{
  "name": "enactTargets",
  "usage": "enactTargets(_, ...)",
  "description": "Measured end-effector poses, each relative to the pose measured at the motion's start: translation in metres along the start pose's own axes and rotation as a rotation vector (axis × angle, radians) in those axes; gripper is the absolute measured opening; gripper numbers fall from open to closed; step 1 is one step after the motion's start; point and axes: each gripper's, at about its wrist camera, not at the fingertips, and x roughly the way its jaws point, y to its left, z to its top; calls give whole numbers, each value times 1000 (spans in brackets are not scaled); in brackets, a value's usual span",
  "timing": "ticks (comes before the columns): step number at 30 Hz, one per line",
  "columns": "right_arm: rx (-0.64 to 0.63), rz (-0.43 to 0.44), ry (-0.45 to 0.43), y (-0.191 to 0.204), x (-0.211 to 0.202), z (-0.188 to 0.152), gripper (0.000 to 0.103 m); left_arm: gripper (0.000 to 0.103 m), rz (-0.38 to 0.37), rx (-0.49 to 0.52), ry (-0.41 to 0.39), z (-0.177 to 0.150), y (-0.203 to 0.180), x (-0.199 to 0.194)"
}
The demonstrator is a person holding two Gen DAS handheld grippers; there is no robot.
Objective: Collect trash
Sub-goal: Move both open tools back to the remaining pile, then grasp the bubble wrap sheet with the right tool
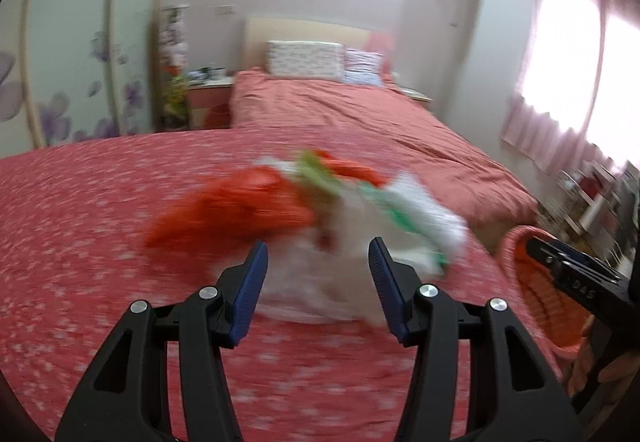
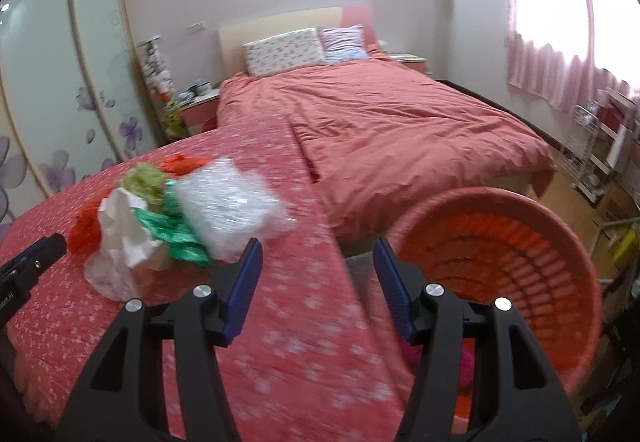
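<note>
1. One heap of trash [image 2: 176,218] on the bedspread [image 2: 304,322]: crumpled white paper, green and orange plastic, clear bubble wrap.
2. Left gripper [image 1: 318,270] spread wide, holding nothing, just short of the heap.
3. Right gripper [image 2: 318,274] wide open, empty, beside the basket [image 2: 576,274].

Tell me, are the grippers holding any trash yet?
No. The left gripper and right gripper are both open with nothing between their fingers; the trash lies on the bed.
</note>
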Motion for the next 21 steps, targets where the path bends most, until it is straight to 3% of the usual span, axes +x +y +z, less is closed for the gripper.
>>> enactTargets(6, -16, 73, 43, 42, 43, 25, 55, 53, 105, -65, -1, 3, 45, 9)
enactTargets(10, -56, 68, 70, 66, 73, 37, 55, 53, 130, -94, 10, 3, 68, 18)
enactTargets(15, -63, 46, 144, 69, 107, 37, 55, 53, 133, -117, 19, 5, 80, 26)
enactTargets(17, -63, 46, 176, 67, 116, 33, 46, 56, 130, -119, 20, 8, 84, 30)
enactTargets(19, -71, 54, 187, 65, 119, 28, 30, 56, 129, -113, 17, 9, 84, 32)
enactTargets(21, -77, 60, 187, 66, 119, 24, 23, 56, 125, -106, 17, 11, 82, 34)
